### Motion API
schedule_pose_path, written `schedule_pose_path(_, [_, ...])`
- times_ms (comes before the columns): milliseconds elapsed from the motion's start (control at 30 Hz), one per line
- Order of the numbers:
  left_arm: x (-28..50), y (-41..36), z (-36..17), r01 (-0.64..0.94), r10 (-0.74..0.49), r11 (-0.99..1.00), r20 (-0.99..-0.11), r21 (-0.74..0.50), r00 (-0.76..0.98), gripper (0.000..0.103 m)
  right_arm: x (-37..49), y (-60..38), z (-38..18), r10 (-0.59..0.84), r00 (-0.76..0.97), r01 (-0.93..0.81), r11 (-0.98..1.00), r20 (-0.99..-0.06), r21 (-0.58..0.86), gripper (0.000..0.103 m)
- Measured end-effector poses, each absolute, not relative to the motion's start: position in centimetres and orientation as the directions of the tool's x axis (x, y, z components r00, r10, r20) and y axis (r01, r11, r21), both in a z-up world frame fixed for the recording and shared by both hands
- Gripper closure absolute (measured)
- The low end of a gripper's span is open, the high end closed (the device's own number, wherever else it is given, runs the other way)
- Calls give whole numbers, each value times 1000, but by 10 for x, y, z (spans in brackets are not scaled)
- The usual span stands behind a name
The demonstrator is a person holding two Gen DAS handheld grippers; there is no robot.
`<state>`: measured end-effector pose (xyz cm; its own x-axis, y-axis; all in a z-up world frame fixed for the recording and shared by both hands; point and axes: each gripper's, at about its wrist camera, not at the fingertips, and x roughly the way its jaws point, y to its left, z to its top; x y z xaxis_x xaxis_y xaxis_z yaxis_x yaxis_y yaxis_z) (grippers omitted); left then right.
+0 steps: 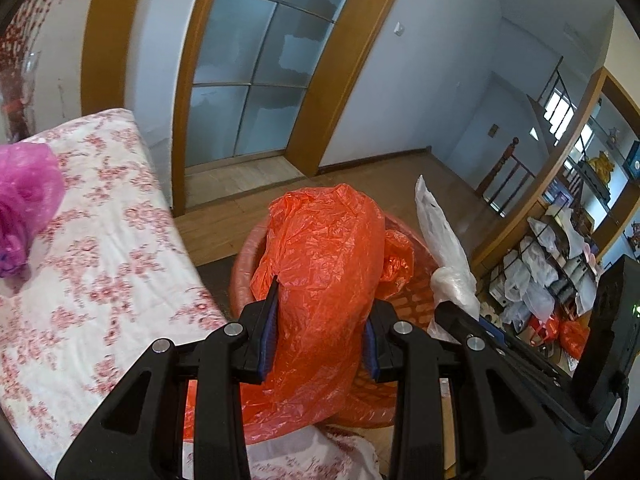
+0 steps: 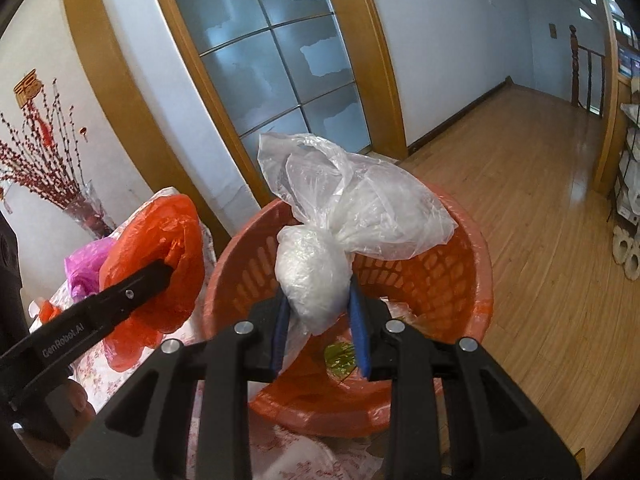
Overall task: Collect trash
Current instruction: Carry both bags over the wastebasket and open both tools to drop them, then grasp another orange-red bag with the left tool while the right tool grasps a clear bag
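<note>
Right wrist: wooden floor [image 2: 520, 208]; glass door [image 2: 276, 56]; floral tablecloth [image 2: 108, 372]

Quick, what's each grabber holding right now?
Left gripper: shut on the crumpled orange plastic bag.
Right gripper: shut on the knotted clear plastic bag.

The orange bag [image 1: 324, 264] was thin, crinkled plastic film with a slight sheen. The clear bag [image 2: 360, 208] was translucent, wrinkled plastic. The basket [image 2: 452, 264] was moulded orange plastic, slotted and semi-gloss. The left tool [image 1: 322, 324] and right tool [image 2: 320, 316] were matt black plastic with blue ribbed pads and bright metal pins. The counter cloth [image 1: 120, 248] was matt printed fabric. The floor [image 2: 520, 184] was glossy wood.
</note>
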<state>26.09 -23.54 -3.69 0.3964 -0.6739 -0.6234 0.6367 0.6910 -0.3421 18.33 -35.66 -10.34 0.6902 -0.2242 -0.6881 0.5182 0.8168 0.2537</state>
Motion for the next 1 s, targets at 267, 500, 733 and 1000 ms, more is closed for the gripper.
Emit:
schedule_pose_path(267, [265, -253, -49, 633, -666, 690, -649, -351, 367, 64, 184, -374, -111, -226, 687, 542, 792, -690, 280, 66])
schedule_pose_path(500, [270, -242, -57, 604, -631, 722, -679, -337, 375, 48, 176, -385, -113, -259, 676, 580, 765, -689, 281, 52])
schedule_pose_path(733, [274, -207, -57, 563, -566, 777, -705, -282, 428, 45, 179, -375, -110, -259, 674, 573, 775, -692, 267, 47])
schedule_pose_path(1000, [270, -153, -52, 494, -478, 843, -716, -212, 509, 44, 189, -342, -103, -219, 685, 519, 816, -695, 254, 45])
